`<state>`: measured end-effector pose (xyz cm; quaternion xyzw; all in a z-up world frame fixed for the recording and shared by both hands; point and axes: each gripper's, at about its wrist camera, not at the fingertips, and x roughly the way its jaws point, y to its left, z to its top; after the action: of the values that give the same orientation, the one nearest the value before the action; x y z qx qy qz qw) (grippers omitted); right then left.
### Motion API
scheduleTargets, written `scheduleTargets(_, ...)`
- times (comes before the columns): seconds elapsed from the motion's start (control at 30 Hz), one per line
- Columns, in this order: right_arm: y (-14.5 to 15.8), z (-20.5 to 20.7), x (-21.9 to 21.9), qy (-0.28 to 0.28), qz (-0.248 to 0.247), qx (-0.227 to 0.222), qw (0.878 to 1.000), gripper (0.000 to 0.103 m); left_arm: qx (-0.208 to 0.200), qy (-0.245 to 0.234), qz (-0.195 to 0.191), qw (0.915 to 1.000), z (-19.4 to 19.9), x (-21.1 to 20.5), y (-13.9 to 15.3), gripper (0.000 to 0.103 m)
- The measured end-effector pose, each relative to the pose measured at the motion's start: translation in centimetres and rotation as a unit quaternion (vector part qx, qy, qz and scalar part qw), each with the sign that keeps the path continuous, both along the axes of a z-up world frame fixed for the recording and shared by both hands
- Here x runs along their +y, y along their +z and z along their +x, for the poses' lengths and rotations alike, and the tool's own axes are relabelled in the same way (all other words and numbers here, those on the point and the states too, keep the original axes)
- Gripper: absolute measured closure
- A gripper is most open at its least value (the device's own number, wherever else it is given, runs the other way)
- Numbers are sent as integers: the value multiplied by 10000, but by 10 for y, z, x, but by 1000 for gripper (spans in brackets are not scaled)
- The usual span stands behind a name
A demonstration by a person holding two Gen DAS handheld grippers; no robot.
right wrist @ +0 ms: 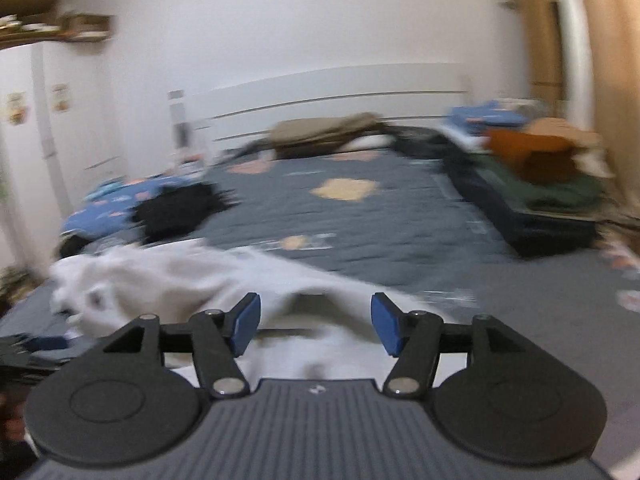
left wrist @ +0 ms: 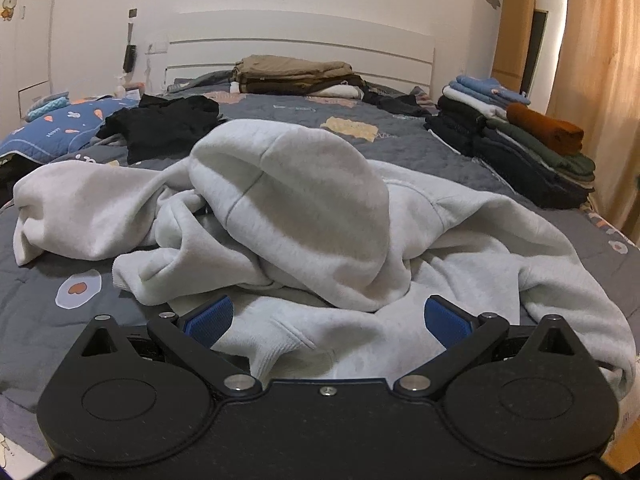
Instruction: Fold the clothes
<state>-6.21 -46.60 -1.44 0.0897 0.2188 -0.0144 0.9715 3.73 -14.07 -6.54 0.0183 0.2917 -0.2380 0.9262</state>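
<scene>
A pale grey hoodie point(left wrist: 304, 216) lies crumpled in a heap near the bed's point(left wrist: 400, 148) front edge. Both grippers, left point(left wrist: 326, 320) and right point(right wrist: 316, 326), hang over it with fingers spread, holding nothing. Bare quilt lies behind, with piles point(left wrist: 520, 140) along the right edge.

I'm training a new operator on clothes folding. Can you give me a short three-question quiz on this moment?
1. True or false: the left gripper is clamped on the grey hoodie.
2. Which lies on top of the stack of folded clothes at the bed's right edge? A) rust-orange garment B) black garment C) pillow
3. Fill in: the right gripper has its jaws ____.

Key: 1 false, it is open with the hoodie lying crumpled on the bed; 2 A, the rust-orange garment; 3 open.
</scene>
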Motion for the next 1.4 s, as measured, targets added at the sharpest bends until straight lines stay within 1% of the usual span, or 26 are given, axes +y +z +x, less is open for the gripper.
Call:
scheduleTargets(0.07,-7,19,17,379,-27,39,9993,42,5,53,-49,10000,1,4,1,0)
scheduleTargets(0.2,-16,55,55,894,-488,75,9948,42,22,153,-126,9998,3,15,4,0)
scheduleTargets(0.3,-22,80,80,1311,-769,-5,9884,41,58,239,-153,9996,5,24,4,0)
scheduleTargets(0.43,-32,105,117,1710,-1164,-121,9783,40,148,360,-213,9990,10,36,3,0)
scheduleTargets(0.53,-41,119,130,2043,-1277,-128,9705,38,191,445,-183,9987,14,44,2,0)
scheduleTargets(0.6,-48,127,137,2192,-1230,-109,9678,37,220,491,-150,9984,16,48,0,0)
scheduleTargets(0.7,-56,138,145,2355,-1183,-103,9646,34,262,552,-114,9981,18,54,-2,0)
scheduleTargets(0.87,-63,150,155,2278,-1306,-171,9648,29,386,609,-92,9974,20,60,-6,0)
scheduleTargets(1.1,-71,160,161,2193,-1298,-77,9670,30,557,508,-58,9971,20,59,-11,0)
scheduleTargets(1.13,-72,161,162,2186,-1292,-66,9672,34,586,501,-64,9970,21,59,-12,0)
scheduleTargets(1.2,-74,163,163,2173,-1279,-44,9677,50,644,501,-86,9966,21,59,-14,0)
scheduleTargets(1.23,-75,164,163,2167,-1273,-33,9679,69,675,502,-100,9964,22,59,-14,0)
scheduleTargets(1.27,-76,165,164,2161,-1267,-22,9681,81,709,504,-116,9961,22,59,-15,0)
scheduleTargets(1.3,-75,167,162,2183,-1184,-24,9687,83,742,504,-132,9959,22,58,-15,0)
scheduleTargets(1.33,-74,169,159,2213,-1081,-29,9692,90,772,502,-144,9956,23,57,-16,0)
scheduleTargets(1.37,-73,170,158,2222,-1021,-41,9696,94,799,500,-153,9954,23,56,-16,0)
scheduleTargets(1.4,-72,171,157,2204,-973,-41,9705,94,826,497,-163,9952,23,55,-17,0)
